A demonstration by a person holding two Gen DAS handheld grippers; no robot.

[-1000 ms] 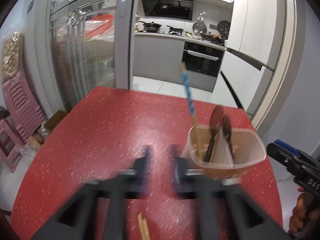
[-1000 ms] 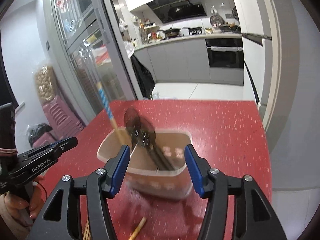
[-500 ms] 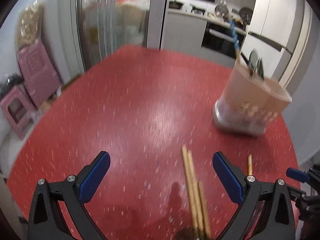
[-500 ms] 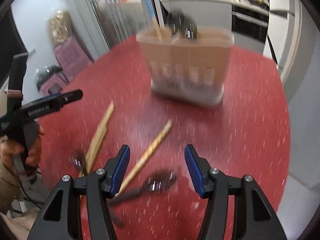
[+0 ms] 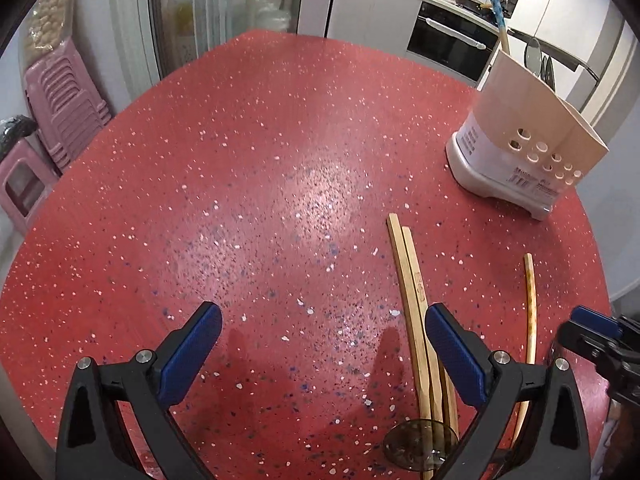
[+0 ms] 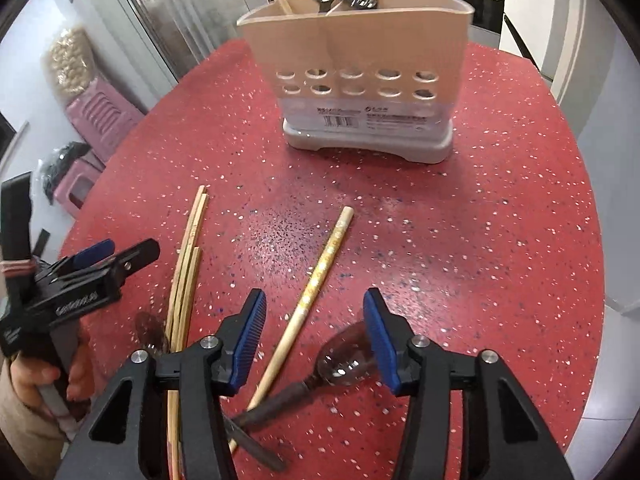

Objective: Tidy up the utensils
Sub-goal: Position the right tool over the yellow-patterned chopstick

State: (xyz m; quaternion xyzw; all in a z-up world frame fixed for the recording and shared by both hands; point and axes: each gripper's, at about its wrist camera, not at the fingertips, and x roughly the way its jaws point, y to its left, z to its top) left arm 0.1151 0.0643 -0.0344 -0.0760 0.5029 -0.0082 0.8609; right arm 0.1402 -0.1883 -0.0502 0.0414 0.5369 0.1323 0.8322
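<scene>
A beige utensil holder stands on the red table, with a blue-handled utensil and dark spoons in it. Near the front lie a bundle of bamboo chopsticks, a single patterned chopstick and a dark translucent spoon. My right gripper hangs over the single chopstick. Its jaws are closing, and the pads are clear of the chopstick between them. My left gripper is wide open above bare table, with the chopstick bundle just inside its right finger. A second dark spoon lies under the bundle.
Stacked pink stools stand off the table's left side, beside a glass door. Behind the holder are a kitchen counter and an oven. The table's round edge falls away on the right. A hand grips the left gripper's handle.
Both grippers have tipped down toward the table, and the holder now sits farther off. The left jaws went from nearly shut to wide open. The right jaws have narrowed over the single chopstick.
</scene>
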